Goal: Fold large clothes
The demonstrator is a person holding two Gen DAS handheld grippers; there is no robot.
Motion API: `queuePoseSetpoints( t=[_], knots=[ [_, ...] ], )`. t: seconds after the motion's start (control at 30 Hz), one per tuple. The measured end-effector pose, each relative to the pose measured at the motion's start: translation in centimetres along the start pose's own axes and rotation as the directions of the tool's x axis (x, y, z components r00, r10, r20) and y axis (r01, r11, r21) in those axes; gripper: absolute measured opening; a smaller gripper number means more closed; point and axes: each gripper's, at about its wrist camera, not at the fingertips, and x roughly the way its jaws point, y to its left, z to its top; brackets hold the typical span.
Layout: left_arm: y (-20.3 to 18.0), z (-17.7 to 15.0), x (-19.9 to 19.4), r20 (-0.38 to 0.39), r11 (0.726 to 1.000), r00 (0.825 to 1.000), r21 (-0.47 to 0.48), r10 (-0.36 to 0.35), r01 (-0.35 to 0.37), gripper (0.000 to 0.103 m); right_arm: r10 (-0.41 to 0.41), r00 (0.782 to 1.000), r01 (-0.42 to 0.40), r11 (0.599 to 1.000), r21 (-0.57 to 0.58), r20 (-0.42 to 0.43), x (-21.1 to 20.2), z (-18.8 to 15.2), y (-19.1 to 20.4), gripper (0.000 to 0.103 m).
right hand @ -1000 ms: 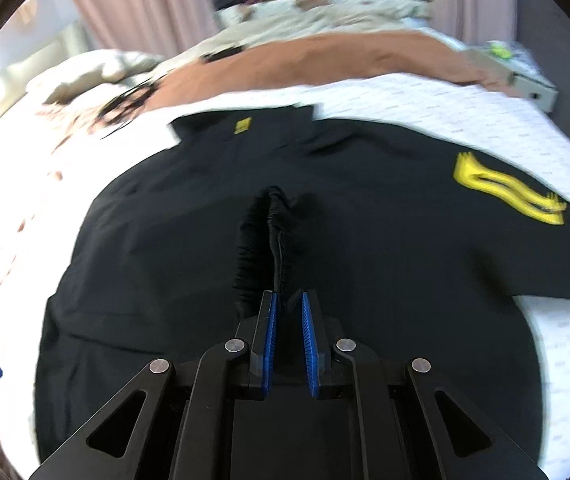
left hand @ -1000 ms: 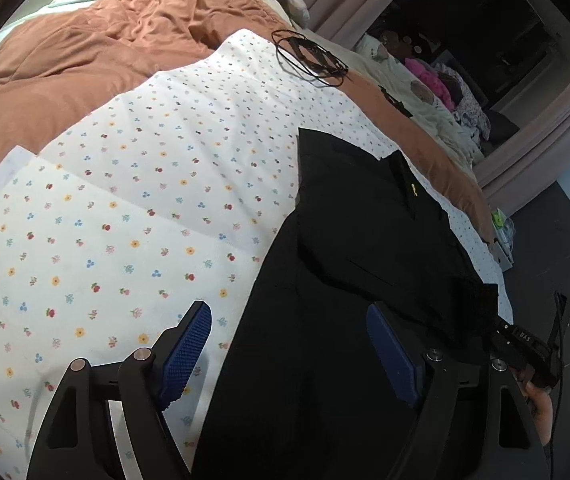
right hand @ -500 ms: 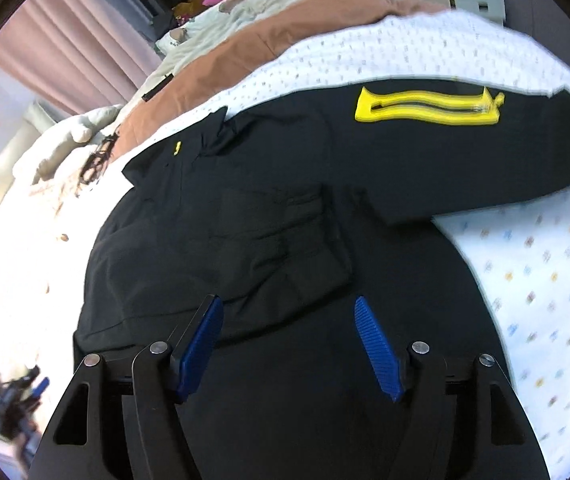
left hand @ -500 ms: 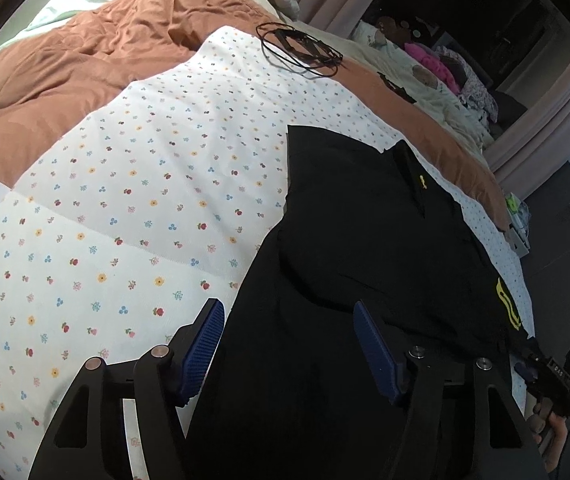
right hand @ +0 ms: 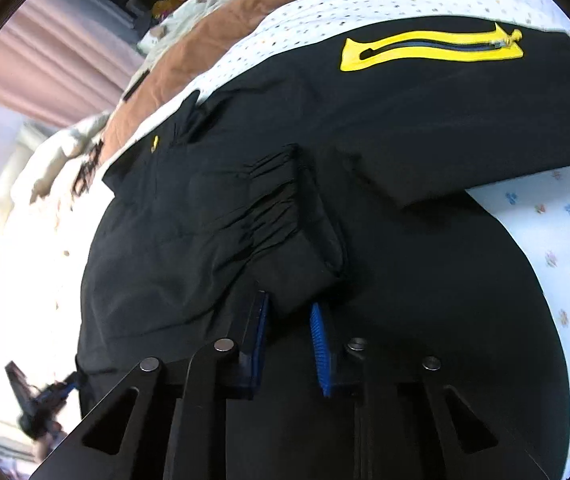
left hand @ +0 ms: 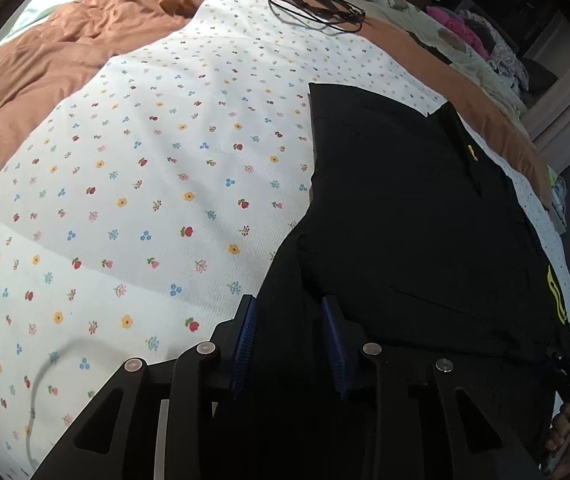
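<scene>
A black jacket (left hand: 405,208) lies spread on the flowered sheet (left hand: 145,184) of a bed, its collar toward the brown quilt (left hand: 65,52) at the far side. One sleeve with a yellow zip patch (right hand: 429,50) stretches out to the right of the jacket's body; the other sleeve is folded in across the front, its gathered cuff (right hand: 285,216) resting on the chest.

The left tool (left hand: 291,320) tips steeply down over the jacket's left edge, close to where the black cloth meets the sheet. Its jaws have just been closing and now stand partly apart with black fabric between the blue pads (left hand: 247,332); whether the pads press on the cloth cannot be told.

The right tool (right hand: 287,316) also slants steeply down, over the lower middle of the jacket, just below the cuff. Its jaws have just been closing and stand narrow, with a fold of black cloth beneath the cuff rising between the pads (right hand: 319,344); a firm pinch cannot be confirmed.

In the left view, at the jacket's right edge, a hand (left hand: 569,436) grips the other tool's handle. A coil of black cable (left hand: 313,4) lies on the bed beyond the jacket's collar.
</scene>
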Motion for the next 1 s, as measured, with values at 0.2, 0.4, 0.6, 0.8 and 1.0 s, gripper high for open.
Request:
queuePoseSetpoints(
  t=[0.2,0.4,0.6,0.8,1.0],
  knots=[
    [1.3,0.8,1.6,-0.011,0.998,0.999,-0.045,0.041,-0.041,0.020,-0.022,0.999,0.022,1.000,-0.008,0.029,1.0,1.4,0.1,0.012],
    [1.4,0.8,1.4,0.006,0.997,0.999,-0.056,0.051,-0.051,0.020,-0.059,0.998,0.060,0.998,-0.025,0.035,1.6,2.4,0.5,0.011],
    [0.7,0.3,0.9,-0.021,0.996,0.998,-0.057,0.064,-0.065,0.022,-0.052,0.999,0.053,0.995,-0.085,0.006,-0.4,2.7,0.9,0.052],
    [0.2,-0.5,-0.9,-0.024,0.995,0.999,-0.093,0.034,-0.036,0.022,-0.063,0.996,0.066,0.996,-0.053,0.067,-4.8,2.5,-1.9,0.057],
    [-2.2,-0.8,-3.3,0.032,0.997,0.999,-0.081,-0.012,0.015,0.068,-0.091,0.987,0.090,0.996,0.011,0.135,-9.6,3.0,-5.7,0.057]
  ],
)
